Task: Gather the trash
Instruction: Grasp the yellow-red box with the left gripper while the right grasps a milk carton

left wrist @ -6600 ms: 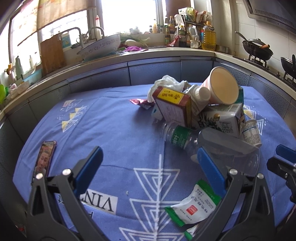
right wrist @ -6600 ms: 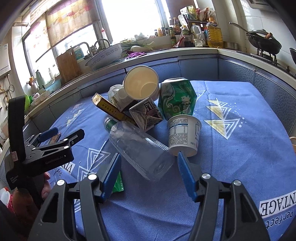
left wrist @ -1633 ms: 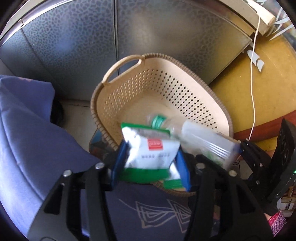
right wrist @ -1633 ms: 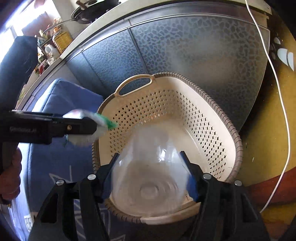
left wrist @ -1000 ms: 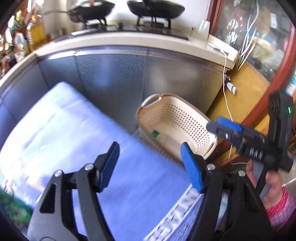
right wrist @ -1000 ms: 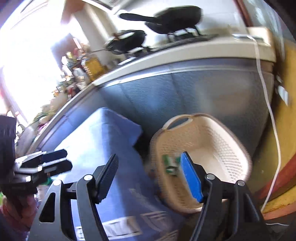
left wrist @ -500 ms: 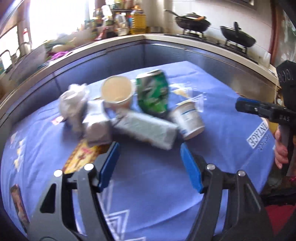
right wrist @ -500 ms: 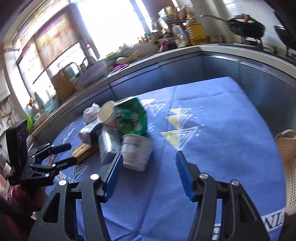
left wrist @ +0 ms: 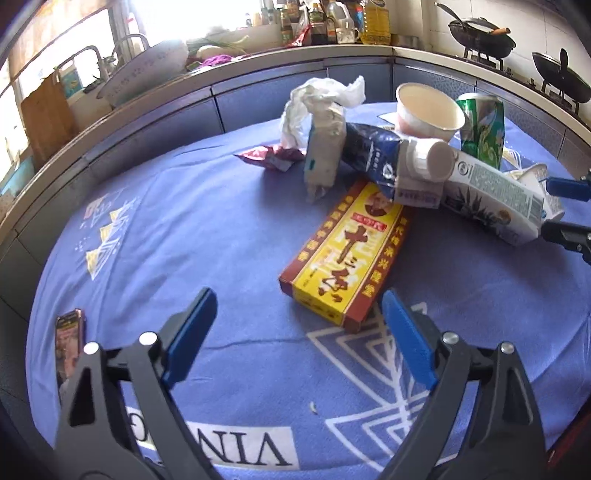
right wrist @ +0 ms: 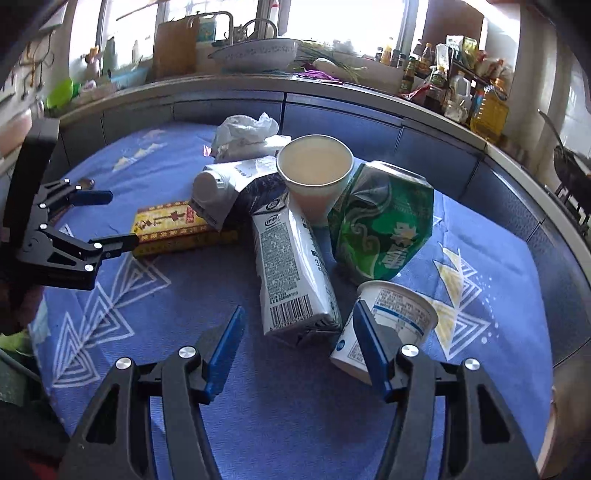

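A heap of trash lies on the blue tablecloth (left wrist: 221,229). My left gripper (left wrist: 297,299) is open and its jaws are still opening; the near end of a yellow-red box (left wrist: 347,254) lies between the tips, untouched. My right gripper (right wrist: 299,308) is open and opening slightly, with the near end of a white milk carton (right wrist: 291,273) between its pads and a gap on each side. A yogurt cup (right wrist: 402,314) leans just outside its right finger. Behind stand a paper cup (right wrist: 314,166), a crushed green carton (right wrist: 380,221) and a white crumpled bag (left wrist: 321,96).
A phone (left wrist: 68,339) lies near the table's left edge and a red wrapper (left wrist: 269,157) left of the heap. A grey counter (left wrist: 147,122) curves behind with a sink bowl, bottles (left wrist: 332,18) and woks (left wrist: 480,29). The right gripper (left wrist: 569,214) shows at the right edge of the left wrist view.
Both grippers let a clear bottle and a green-white sachet fall into the basket, then swung back over the table. Both have since come nearer the heap, and the left jaws stand wider.
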A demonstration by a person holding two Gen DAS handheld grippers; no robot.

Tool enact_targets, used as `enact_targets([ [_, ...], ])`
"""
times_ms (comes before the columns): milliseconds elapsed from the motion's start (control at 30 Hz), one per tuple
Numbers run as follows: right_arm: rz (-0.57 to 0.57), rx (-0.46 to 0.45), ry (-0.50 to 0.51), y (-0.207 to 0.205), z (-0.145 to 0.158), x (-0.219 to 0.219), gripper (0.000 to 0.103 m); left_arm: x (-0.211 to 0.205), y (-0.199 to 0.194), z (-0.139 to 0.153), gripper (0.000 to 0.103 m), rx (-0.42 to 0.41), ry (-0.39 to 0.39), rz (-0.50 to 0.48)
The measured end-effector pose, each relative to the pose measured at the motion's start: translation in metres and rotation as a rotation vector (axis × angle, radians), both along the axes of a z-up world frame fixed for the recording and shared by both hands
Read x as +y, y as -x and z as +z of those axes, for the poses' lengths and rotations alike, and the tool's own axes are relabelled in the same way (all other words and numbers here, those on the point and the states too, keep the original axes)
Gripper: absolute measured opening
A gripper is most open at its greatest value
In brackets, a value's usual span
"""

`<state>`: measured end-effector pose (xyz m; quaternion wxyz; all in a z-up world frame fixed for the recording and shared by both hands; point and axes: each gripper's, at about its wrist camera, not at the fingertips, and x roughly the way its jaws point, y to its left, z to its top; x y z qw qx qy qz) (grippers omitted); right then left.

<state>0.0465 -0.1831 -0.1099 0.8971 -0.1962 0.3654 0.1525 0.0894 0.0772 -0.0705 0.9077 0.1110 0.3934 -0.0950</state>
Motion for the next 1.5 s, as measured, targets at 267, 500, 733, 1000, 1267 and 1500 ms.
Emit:
enact_targets([
  [267,-0.028,0.036,0.078,-0.028,-0.027,0.009,0.062,-0.014,-0.028,-0.019,0.087,0.05,-0.02,-0.038],
  [500,-0.017,0.102,-0.079,-0.02,-0.018,-0.007,0.053,-0.004,-0.023,-0.019,0.01,0.105,0.049,-0.039],
  [733,0.008,0.192,-0.253,0.018,-0.007,-0.036,0.053,0.002,0.015,-0.013,0.021,0.114,0.052,-0.096],
  [1000,-0.048,0.261,-0.37,0.036,-0.019,-0.047,0.053,-0.017,-0.03,0.008,0.095,-0.001,-0.073,-0.205],
  [1267,-0.102,0.27,-0.418,0.048,-0.027,-0.047,0.053,-0.025,-0.082,-0.017,0.078,0.086,-0.087,-0.309],
  [1500,-0.076,0.291,-0.506,0.058,-0.025,-0.056,0.052,-0.018,-0.054,-0.012,0.064,0.09,-0.068,-0.293],
])
